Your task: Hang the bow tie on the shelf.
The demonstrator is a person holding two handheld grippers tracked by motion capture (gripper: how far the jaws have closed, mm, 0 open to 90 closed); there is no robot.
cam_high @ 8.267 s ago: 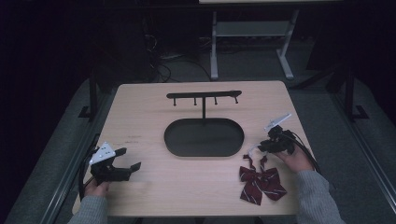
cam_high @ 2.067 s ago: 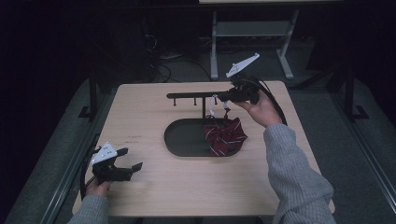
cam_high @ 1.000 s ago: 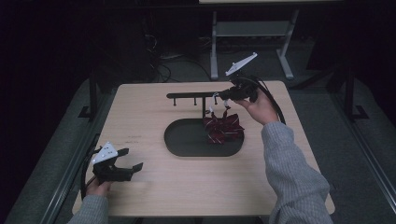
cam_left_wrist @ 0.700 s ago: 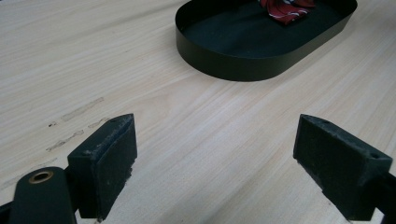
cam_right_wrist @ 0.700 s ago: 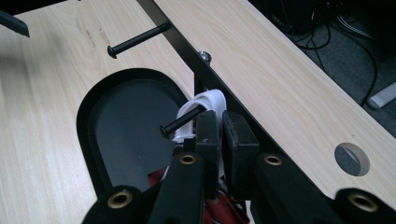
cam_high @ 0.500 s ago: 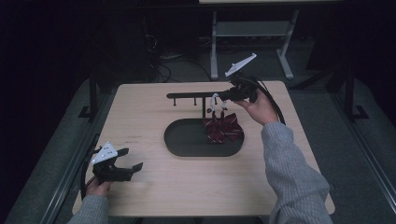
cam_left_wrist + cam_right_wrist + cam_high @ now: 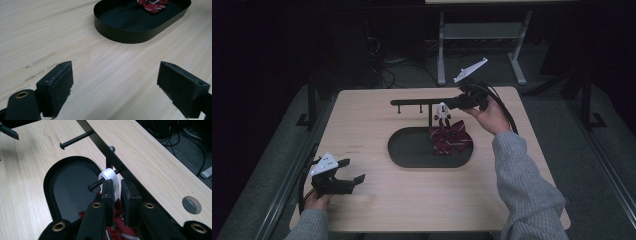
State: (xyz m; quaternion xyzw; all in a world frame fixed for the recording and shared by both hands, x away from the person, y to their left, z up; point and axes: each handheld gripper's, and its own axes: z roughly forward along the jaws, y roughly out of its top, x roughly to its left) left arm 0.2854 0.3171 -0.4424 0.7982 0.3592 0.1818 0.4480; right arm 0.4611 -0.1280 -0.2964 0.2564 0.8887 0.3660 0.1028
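Right claw (image 7: 115,191) pinching white loop (image 7: 109,175) on peg (image 7: 100,183), bow tie (image 7: 451,139) below

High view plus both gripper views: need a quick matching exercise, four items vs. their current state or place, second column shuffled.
Column 1:
1. left gripper
2. right gripper
3. white loop
4. striped bow

Column 2:
A. threaded on a peg of the black rack
B. jaws wide apart, over bare table
C. hanging down to the oval tray
D. jaws shut on the loop at the rack

Pairs: 1-B, 2-D, 3-A, 4-C
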